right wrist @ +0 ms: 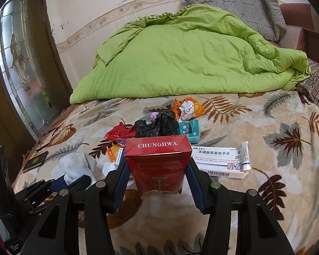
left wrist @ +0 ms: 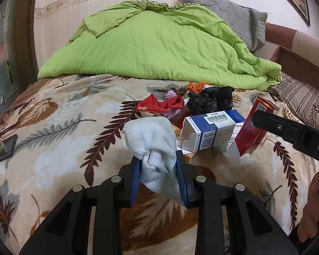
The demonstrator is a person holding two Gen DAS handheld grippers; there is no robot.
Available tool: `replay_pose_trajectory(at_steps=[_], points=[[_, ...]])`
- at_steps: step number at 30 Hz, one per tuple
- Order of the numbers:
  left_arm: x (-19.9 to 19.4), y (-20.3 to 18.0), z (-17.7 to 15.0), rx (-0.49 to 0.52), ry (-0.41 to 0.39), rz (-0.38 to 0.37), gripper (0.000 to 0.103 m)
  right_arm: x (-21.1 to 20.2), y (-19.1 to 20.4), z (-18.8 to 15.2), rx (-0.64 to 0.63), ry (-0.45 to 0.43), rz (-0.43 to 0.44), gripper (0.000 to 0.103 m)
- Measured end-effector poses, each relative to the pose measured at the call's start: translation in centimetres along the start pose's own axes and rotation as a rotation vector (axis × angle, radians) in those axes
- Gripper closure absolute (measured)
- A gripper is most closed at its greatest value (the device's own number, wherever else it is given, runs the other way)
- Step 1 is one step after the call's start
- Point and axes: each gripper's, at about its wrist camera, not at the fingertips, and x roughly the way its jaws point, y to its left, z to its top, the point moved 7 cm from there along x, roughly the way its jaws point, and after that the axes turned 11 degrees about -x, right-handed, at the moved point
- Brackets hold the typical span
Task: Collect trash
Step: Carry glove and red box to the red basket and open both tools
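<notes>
Left gripper [left wrist: 159,170] clamps a white sock [left wrist: 151,140], lifted over the leaf-print blanket [left wrist: 63,127]. Right gripper [right wrist: 157,176] grips a red Chunghwa cigarette pack [right wrist: 157,161]; remaining trash pile [right wrist: 157,125] at twelve o'clock beyond.

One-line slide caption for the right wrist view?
Right gripper holds a red cigarette pack above the leaf-print blanket, remaining trash beyond.

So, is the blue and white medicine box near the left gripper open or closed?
Open. On the blue and white box, the end flap nearest the camera hangs loose, and the hollow inside shows behind it. Whether anything remains inside, I cannot tell.
</notes>
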Motion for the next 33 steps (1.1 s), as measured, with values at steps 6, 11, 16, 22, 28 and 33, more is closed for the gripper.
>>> replay_pose_trajectory(at_steps=[6, 11, 16, 22, 28, 33], points=[[0.0, 0.0, 0.0, -0.002, 0.002, -0.004, 0.073, 0.0, 0.0, 0.0, 0.000, 0.001, 0.000, 0.046], [-0.3, -0.2, 0.0, -0.002, -0.003, -0.016, 0.073, 0.0, 0.0, 0.0, 0.001, 0.001, 0.000, 0.046], [-1.2, -1.2, -0.2, 0.007, -0.011, -0.066, 0.073, -0.2, 0.0, 0.0, 0.021, -0.006, 0.010, 0.046], [-3.3, -4.3, -1.7, 0.081, 0.016, -0.189, 0.073, -4.1, -1.3, -0.5, 0.137, -0.047, 0.068, 0.046], [-7.2, -10.8, -3.8, 0.226, 0.030, -0.342, 0.073, -12.3, -4.3, -4.0, 0.226, -0.079, 0.069, 0.046], [-11.1, -18.2, -5.8, 0.327, 0.072, -0.519, 0.073, -19.8, -10.2, -8.6, 0.297, -0.063, -0.069, 0.046]])
